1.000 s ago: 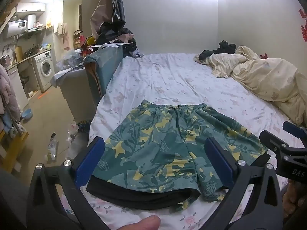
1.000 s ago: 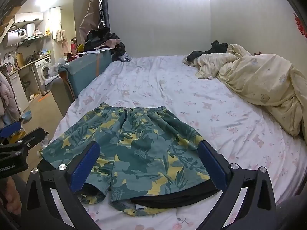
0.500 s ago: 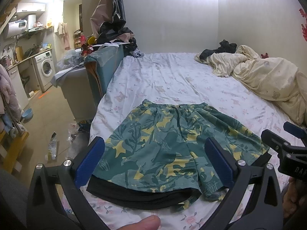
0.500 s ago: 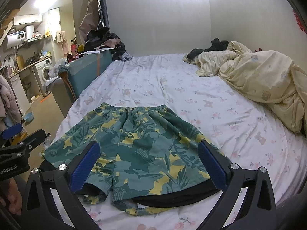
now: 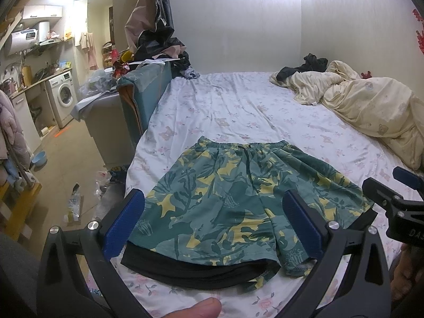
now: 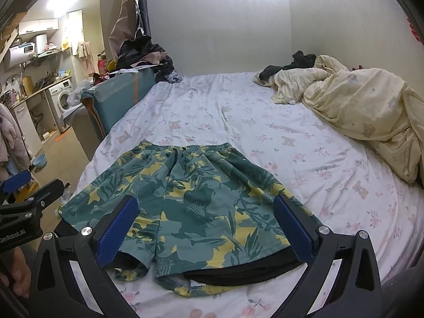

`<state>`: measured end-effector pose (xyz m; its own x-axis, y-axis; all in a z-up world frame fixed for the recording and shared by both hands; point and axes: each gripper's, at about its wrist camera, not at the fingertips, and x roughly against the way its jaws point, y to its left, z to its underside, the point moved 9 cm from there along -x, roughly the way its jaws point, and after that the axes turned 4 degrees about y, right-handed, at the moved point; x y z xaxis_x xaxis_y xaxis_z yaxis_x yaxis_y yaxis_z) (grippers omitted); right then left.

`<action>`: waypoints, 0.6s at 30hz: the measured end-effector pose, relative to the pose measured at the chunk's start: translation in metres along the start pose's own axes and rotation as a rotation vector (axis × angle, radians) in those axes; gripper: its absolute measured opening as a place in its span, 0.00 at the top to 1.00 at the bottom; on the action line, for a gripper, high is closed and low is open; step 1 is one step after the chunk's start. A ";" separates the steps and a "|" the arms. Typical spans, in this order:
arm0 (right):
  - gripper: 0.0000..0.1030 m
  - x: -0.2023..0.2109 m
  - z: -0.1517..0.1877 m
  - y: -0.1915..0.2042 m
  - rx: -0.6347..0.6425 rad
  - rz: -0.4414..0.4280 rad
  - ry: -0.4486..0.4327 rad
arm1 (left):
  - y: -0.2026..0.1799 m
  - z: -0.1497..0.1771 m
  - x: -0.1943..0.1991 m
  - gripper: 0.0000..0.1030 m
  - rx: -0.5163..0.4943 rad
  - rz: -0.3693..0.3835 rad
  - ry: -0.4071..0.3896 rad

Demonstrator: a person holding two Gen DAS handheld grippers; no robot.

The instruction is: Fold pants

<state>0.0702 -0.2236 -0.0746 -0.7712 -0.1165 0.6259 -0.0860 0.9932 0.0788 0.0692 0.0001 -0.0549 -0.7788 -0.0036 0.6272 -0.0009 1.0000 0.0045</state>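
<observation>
Both claws, left [image 5: 214, 222] and right [image 6: 204, 226], gape above shorts [image 5: 238, 198] spread near the bed's [image 5: 238, 106] edge.

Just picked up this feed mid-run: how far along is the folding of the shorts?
Done: the green patterned shorts lie spread flat on the bed sheet, waistband away from the cameras. In hand: nothing; the left gripper and right gripper both hang open over the leg hems. Left: every fold; no fold is visible.
</observation>
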 end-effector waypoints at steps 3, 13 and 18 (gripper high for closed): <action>0.00 0.000 0.000 0.000 0.003 -0.001 -0.002 | 0.000 0.000 0.000 0.01 0.000 -0.001 -0.001; 0.00 -0.001 0.000 0.003 0.008 -0.011 0.005 | 0.000 -0.001 0.000 0.01 -0.002 -0.004 -0.001; 0.00 -0.001 0.000 0.005 0.008 -0.015 0.007 | 0.000 -0.001 0.000 0.01 -0.002 -0.005 0.000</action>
<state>0.0707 -0.2185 -0.0745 -0.7654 -0.1311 0.6300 -0.1022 0.9914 0.0822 0.0696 0.0001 -0.0541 -0.7790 -0.0084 0.6270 -0.0035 1.0000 0.0091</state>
